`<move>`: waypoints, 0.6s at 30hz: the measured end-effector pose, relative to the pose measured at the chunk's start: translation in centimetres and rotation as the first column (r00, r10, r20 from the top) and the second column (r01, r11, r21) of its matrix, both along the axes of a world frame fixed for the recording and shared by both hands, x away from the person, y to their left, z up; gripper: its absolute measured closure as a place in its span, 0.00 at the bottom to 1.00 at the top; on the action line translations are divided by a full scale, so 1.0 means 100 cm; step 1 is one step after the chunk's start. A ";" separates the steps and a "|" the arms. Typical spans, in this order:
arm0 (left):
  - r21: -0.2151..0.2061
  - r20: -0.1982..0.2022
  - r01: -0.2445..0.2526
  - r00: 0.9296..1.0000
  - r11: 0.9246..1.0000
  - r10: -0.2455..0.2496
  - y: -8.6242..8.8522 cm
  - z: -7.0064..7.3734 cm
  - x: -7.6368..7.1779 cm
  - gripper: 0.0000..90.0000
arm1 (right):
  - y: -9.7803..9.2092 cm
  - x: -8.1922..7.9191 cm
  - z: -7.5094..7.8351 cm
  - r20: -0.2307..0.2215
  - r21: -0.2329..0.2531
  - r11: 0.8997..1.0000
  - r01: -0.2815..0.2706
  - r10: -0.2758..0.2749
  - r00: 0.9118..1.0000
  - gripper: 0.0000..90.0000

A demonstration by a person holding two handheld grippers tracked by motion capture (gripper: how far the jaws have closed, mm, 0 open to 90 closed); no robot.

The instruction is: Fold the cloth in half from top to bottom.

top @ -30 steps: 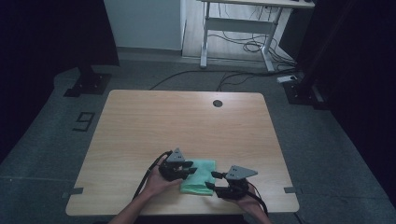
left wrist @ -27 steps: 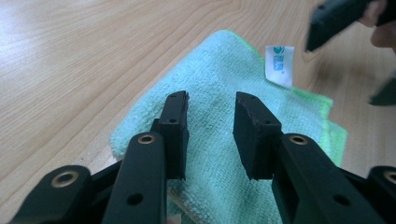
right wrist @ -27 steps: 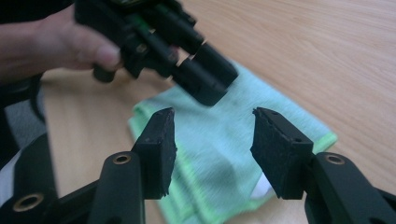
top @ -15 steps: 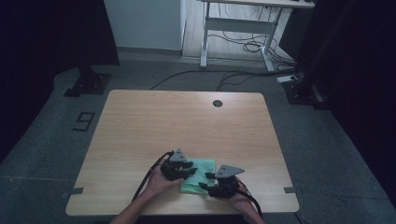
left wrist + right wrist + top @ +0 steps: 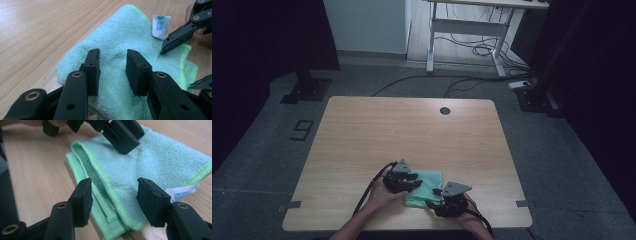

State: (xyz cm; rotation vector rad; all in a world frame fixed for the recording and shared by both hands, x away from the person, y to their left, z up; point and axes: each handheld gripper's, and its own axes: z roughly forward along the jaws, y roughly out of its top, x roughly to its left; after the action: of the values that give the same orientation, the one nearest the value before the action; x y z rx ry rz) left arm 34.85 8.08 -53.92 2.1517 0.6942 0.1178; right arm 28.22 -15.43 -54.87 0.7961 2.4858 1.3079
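cloth [image 5: 427,187], folded, mint green, lies flat near the front edge of my wooden surface [image 5: 377,130], a little right of middle. going left to right: the left part of the surface is bare wood, and so is the whole far half up to the small round hole [image 5: 444,110], so there i have open room.

my left tongs [image 5: 409,181] sit over the cloth's left side, the hand [image 5: 379,197] behind them resting on the wood. in the left gripper view [image 5: 111,72] the jaws stand apart with towel pile between them, clamped on nothing; i cannot tell whether the tips touch the fabric.

my right tongs [image 5: 437,197] come in at the cloth's near right corner. in the right gripper view [image 5: 113,201] their jaws are spread wide, straddling the stacked, stitched hems of the fold, holding nothing. a white label [image 5: 181,192] pokes out at the cloth's edge just beside the right jaw.

right of the cloth a narrow strip of bare wood runs to the surface's edge.
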 end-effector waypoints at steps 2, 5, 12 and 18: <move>0.000 0.003 0.004 1.000 1.000 -0.004 0.000 0.001 -0.002 0.69 | -0.005 -0.002 0.006 0.001 0.038 0.999 0.000 0.000 1.000 0.51; 0.005 -0.001 0.007 1.000 1.000 -0.007 0.001 0.001 -0.002 0.69 | -0.015 -0.003 0.018 0.022 0.067 0.998 0.015 -0.016 1.000 0.51; -0.001 -0.003 0.004 1.000 1.000 -0.004 0.002 -0.001 -0.004 0.69 | -0.017 0.020 0.036 0.041 0.079 0.995 0.061 -0.064 0.997 0.54; 0.000 -0.004 0.005 1.000 1.000 -0.005 0.003 -0.002 -0.005 0.69 | 0.008 0.020 0.019 -0.003 0.051 0.998 0.023 -0.023 1.000 0.54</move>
State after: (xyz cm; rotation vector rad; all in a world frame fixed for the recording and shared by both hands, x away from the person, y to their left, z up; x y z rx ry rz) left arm 34.34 8.42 -54.14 2.1542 0.6915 0.1105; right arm 30.20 -14.67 -52.92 0.8353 2.4470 1.3682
